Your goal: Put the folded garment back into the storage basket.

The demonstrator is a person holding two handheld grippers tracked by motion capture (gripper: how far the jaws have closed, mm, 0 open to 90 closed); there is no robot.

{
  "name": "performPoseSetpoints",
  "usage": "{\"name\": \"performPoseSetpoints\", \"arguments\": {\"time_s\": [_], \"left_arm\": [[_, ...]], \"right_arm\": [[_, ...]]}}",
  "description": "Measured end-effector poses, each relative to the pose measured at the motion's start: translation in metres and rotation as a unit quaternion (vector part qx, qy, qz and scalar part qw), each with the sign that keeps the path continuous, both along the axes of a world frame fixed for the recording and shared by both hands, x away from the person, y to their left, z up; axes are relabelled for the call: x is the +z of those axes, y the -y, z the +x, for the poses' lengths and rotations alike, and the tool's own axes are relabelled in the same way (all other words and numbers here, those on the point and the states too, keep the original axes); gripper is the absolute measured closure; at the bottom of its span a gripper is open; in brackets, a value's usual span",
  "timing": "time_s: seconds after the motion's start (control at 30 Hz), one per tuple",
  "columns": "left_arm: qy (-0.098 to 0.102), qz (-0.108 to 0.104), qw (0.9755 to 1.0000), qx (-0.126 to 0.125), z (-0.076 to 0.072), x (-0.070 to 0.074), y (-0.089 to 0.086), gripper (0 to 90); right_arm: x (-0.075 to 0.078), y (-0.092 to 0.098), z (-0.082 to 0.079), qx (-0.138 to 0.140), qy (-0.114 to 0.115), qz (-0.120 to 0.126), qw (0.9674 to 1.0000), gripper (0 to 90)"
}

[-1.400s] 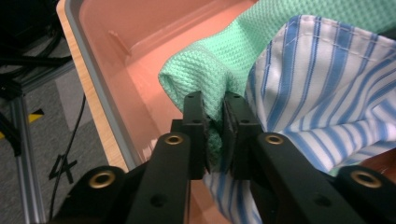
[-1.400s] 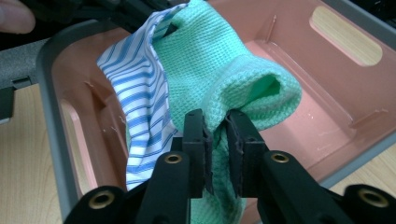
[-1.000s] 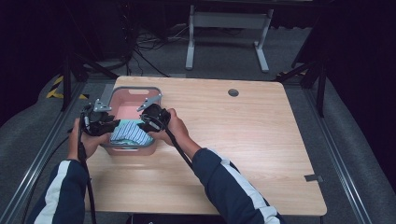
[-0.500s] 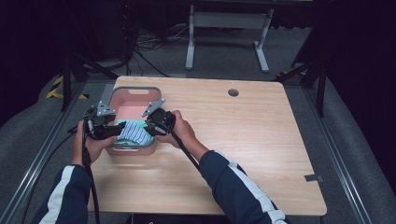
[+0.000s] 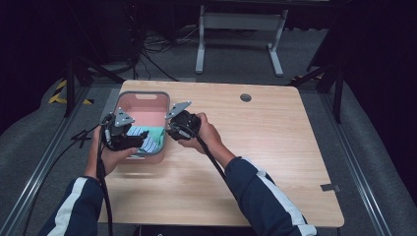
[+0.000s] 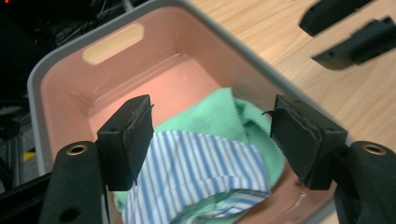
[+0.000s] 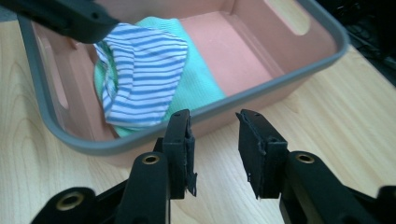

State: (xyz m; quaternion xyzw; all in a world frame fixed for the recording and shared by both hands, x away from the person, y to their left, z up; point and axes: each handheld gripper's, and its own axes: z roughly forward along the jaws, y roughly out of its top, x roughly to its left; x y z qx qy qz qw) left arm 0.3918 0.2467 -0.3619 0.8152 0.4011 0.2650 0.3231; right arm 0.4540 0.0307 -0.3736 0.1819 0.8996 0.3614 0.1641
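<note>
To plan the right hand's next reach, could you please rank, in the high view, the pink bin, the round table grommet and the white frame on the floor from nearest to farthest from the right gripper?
1. Pink bin, directly at the right gripper's left.
2. Round table grommet, on the table's far side.
3. White frame, on the floor behind the table.

High view looks down from above the person's side onto the whole table (image 5: pixel 275 162). Both gripper views sit close, sharing the pink bin (image 6: pixel 60 79) with the striped cloth (image 7: pixel 140 79).

Left gripper (image 5: pixel 129 141), right gripper (image 5: pixel 178 129): jaws just opening, empty
</note>
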Motion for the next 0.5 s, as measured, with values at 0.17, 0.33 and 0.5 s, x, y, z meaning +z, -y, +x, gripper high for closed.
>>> {"name": "performPoseSetpoints", "arguments": {"time_s": [0.17, 0.33, 0.5], "left_arm": [[0.005, -0.009, 0.9999, -0.011, -0.006, 0.002, 0.006, 30.3], [0.011, -0.003, 0.9996, -0.027, -0.012, 0.003, 0.014, 29.0], [0.012, -0.006, 0.9991, -0.04, -0.017, 0.003, 0.021, 28.6]], "right_arm": [[0.004, 0.013, -0.003, -0.003, 0.008, -0.008, 0.9999, 61.8], [0.003, 0.029, -0.004, -0.011, 0.016, -0.025, 0.9995, 58.1], [0.004, 0.045, -0.005, -0.02, 0.021, -0.034, 0.999, 54.9]]}}
